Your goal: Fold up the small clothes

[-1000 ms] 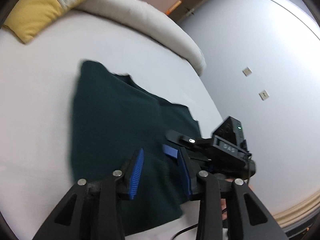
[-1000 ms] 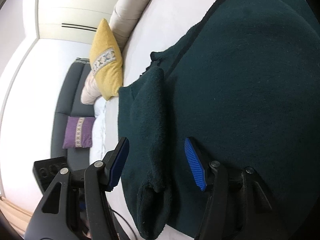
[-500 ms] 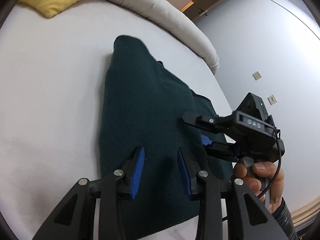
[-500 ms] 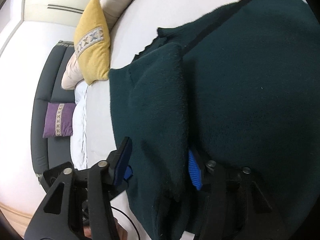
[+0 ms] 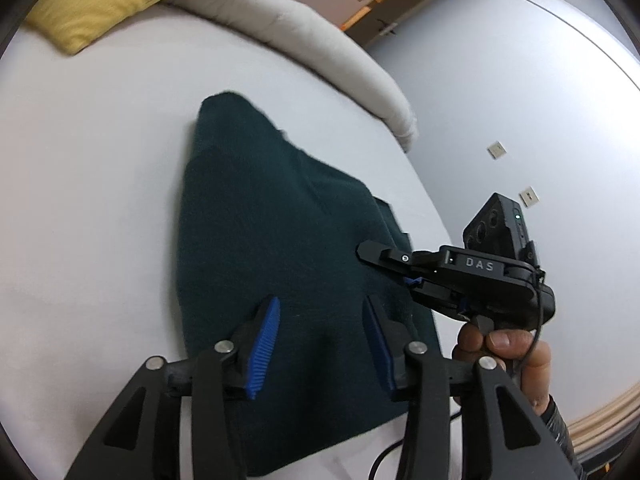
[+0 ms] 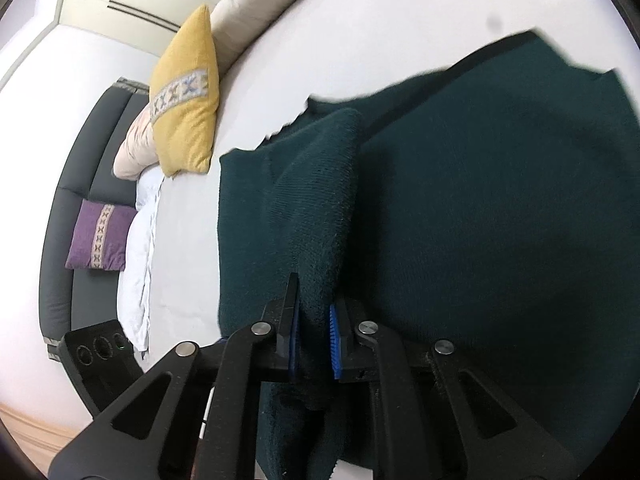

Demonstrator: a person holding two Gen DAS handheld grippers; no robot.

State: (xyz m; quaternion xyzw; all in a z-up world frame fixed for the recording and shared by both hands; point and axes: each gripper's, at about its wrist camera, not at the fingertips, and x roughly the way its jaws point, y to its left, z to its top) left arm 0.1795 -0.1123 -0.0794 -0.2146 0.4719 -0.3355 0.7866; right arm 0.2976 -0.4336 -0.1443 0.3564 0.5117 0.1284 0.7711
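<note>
Blue ribbed pads on the right gripper [image 6: 314, 330] pinch a thick fold of the dark green sweater [image 6: 460, 220]. Its jaws are nearly together, with the knit squeezed tight between them. The pinched part looks like a sleeve lying along the sweater's side. The left gripper [image 5: 320, 338] hangs just above the sweater's near end with its jaws wide apart and nothing in them.

The sweater lies flat on the white bed [image 5: 92, 184], right in front of both grippers. Farther off, past the sweater, sit a yellow pillow [image 6: 186, 100] and a long cream cushion [image 5: 304, 52].

To do this step well, I think the right gripper should lift the fold only a little and carry it slowly across the sweater. The left gripper could press down on the sweater so it does not slide. The knit is soft and heavy, so a quick pull may bunch it up.
</note>
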